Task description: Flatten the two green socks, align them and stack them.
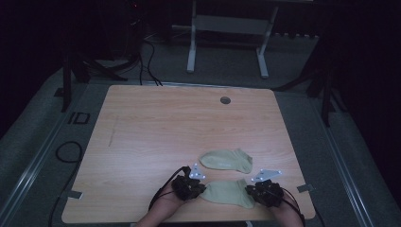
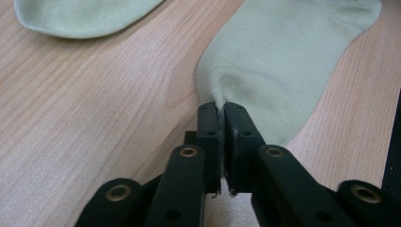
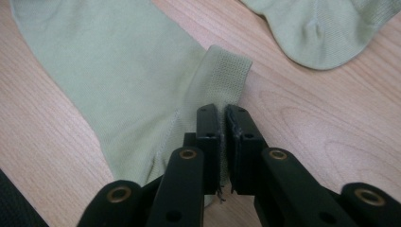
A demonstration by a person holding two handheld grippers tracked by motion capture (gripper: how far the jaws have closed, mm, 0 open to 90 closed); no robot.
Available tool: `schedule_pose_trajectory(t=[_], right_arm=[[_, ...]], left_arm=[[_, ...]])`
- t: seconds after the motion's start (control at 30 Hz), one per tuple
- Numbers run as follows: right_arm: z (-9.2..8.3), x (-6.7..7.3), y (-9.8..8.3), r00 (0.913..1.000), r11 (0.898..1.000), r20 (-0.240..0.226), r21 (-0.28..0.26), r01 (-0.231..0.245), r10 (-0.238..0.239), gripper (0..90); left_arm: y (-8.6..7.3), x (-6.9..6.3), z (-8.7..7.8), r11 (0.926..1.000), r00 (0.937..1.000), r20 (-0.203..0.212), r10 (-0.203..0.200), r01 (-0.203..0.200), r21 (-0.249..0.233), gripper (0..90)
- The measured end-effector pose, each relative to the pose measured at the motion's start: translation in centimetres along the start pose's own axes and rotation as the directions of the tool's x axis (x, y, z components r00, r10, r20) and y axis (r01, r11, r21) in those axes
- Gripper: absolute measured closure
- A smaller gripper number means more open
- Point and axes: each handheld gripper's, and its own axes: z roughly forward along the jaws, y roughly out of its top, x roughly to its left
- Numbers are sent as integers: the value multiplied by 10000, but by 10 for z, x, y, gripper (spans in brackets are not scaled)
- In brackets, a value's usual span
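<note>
Left gripper and right gripper sit at lower centre of the high view, forearms entering from the bottom edge; both jaw pairs clamped together.

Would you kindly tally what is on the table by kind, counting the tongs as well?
Pale green socks: 2, the near sock pinched at both ends and the far sock lying free.
Tongs: 2, the left tongs and the right tongs, each shut on the near sock.
Total: 4
</note>
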Motion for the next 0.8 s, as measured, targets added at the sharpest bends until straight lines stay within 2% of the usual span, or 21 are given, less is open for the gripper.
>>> schedule_pose_trajectory(t=[0.17,0.33,0.47,0.6,0.73,0.77,0.8], right_arm=[[-5,1,3,9999,9994,4,-302,-155,156,853],[-27,-5,18,9997,9951,-118,-963,-240,230,853],[-37,-16,32,9991,9900,36,-1348,-423,432,854],[-40,-30,47,9976,9865,163,-1504,-645,677,853],[-34,-45,60,9948,9837,223,-1530,-948,994,853],[-34,-45,60,9948,9837,223,-1530,-948,994,853],[-32,-48,62,9944,9834,234,-1521,-986,1033,853]], left_arm=[[2,-1,-3,9999,10000,-65,0,0,-113,868],[14,7,-18,9983,9997,-111,-212,205,-551,869],[30,18,-29,9974,9993,-317,-198,175,-701,869],[47,32,-34,9968,9986,-451,-264,229,-765,869],[59,47,-33,9962,9973,-602,-410,362,-794,869],[59,47,-33,9962,9973,-602,-410,362,-794,869],[63,54,-29,9965,9971,-603,-459,415,-723,869]])
